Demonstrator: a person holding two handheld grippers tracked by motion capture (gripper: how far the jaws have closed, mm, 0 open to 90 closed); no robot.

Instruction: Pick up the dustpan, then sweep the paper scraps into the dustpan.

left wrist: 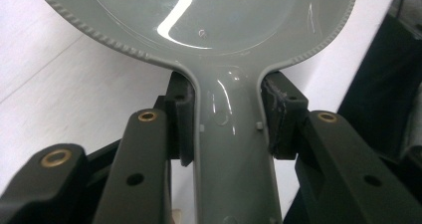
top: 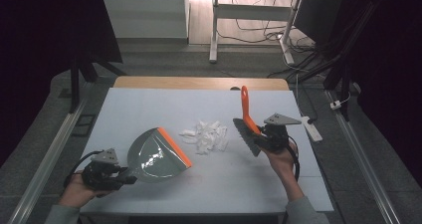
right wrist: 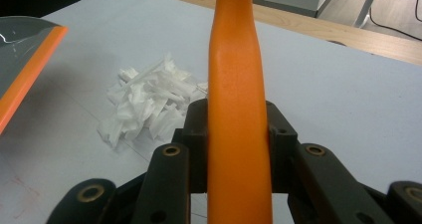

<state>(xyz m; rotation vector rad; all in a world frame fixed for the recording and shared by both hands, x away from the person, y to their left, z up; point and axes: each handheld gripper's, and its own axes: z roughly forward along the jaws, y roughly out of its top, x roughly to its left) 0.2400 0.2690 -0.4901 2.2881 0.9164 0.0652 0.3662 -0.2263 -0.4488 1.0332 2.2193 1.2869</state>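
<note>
the job here is sweeping up a pile of white paper scraps (top: 206, 136) into a grey dustpan (top: 157, 157) with a little brush (top: 247, 127). from how things are lying, the sweeping looks not yet begun. the scraps are all sitting in one heap in the middle of the white counter (top: 149, 104), and the dustpan looks clean inside. what is left is pushing the scraps over the orange lip of the dustpan.

the left claw (left wrist: 226, 129) is squeezing tight on the grey handle of the dustpan, one pad on each side. the left hand (top: 82, 186) is sitting low at the near left corner of the counter. the dustpan is tipping up a bit, with its orange edge facing the heap, near it but not touching.

the right claw (right wrist: 238, 149) is squeezing tight on the orange handle of the brush. the right hand (top: 281, 159) is reaching up from the near right side. the brush is hanging just to the right of the heap, bristles pointing down and to the left, and the handle is sticking up and away. the heap is lying between the brush and the dustpan, so one good push to the left could be the next move, i think.
</note>
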